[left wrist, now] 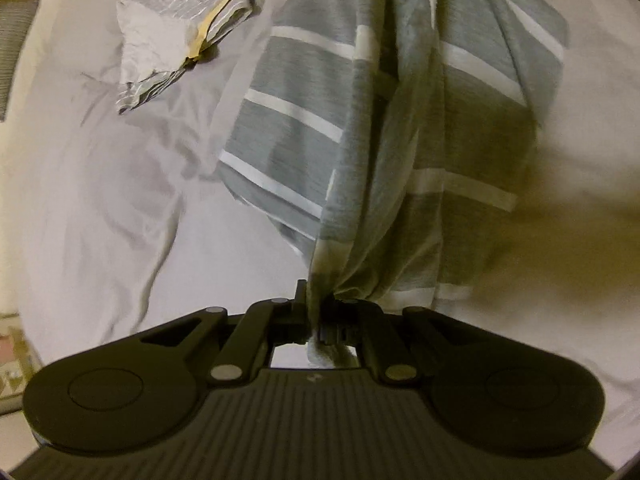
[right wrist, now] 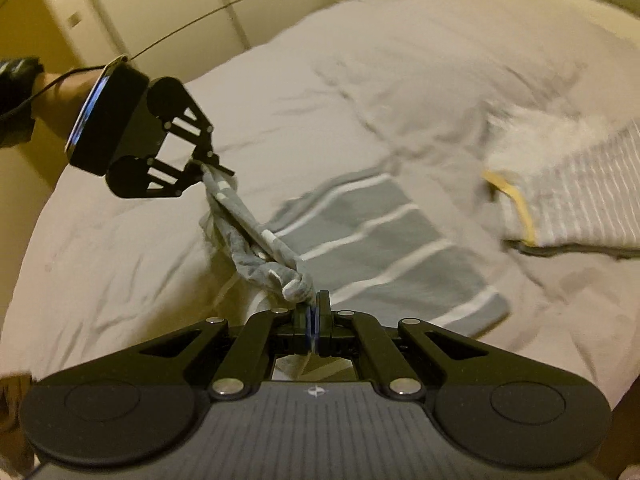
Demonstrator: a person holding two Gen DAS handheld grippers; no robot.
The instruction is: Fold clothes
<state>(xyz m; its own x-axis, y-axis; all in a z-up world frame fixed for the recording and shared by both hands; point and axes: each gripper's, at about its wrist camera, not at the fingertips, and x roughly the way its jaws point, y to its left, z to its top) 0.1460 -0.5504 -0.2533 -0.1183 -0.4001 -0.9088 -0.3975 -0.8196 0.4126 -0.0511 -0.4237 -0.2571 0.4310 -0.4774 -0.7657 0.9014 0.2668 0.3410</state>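
Both grippers clamp striped garment; gripped edge bunched, shape unreadable.

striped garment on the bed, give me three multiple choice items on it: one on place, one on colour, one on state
1. Where does the folded pile lie in the left wrist view?
A. upper left of the held garment
B. under the left gripper
C. on the floor

2. What colours is the held garment?
A. red and black
B. grey with white stripes
C. plain yellow

3. How is the garment held?
A. by neither gripper
B. by the right gripper only
C. by both grippers

Answers: 1 A, the pile rests on the sheet up and left of it. 2 B, wide grey bands and thin white stripes show. 3 C, the left gripper and right gripper each pinch a bunched end.
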